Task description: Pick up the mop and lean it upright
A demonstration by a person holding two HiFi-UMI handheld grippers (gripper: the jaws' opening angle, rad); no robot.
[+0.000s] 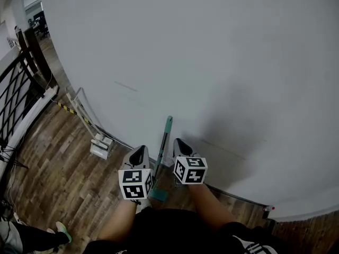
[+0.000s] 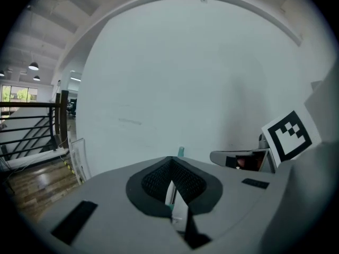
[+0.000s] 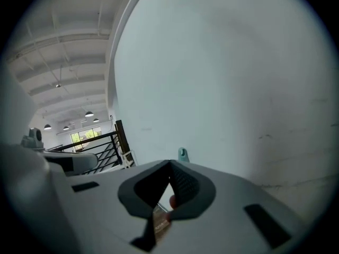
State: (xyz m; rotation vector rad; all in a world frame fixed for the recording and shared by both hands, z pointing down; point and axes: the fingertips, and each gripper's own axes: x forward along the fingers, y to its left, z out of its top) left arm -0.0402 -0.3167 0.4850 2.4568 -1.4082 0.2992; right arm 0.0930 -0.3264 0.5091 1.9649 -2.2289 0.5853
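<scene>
Since the white wall [image 1: 222, 62] is smooth and the wood floor [image 1: 63, 179] at its foot looks slick, the lean has little to hold it, and I judge that the main risk. The mop [image 1: 164, 147] stands nearly upright against the wall, between the two grippers, with its teal foot [image 1: 158, 194] down on the floor close to the person. If that foot sits too far out, it may skate nearer on release; if too close in, the handle may tip back off the wall. A sideways slide to the left would drop it toward the pale frame [image 1: 83, 107] propped farther along.

The left gripper [image 2: 170, 163] is clamped on the silver shaft, and the right gripper [image 3: 170, 165] pinches the same shaft from the other side. Letting go with one before the other could twist the handle — only the small teal tip [image 1: 168, 121] looks to rest on the wall.
</scene>
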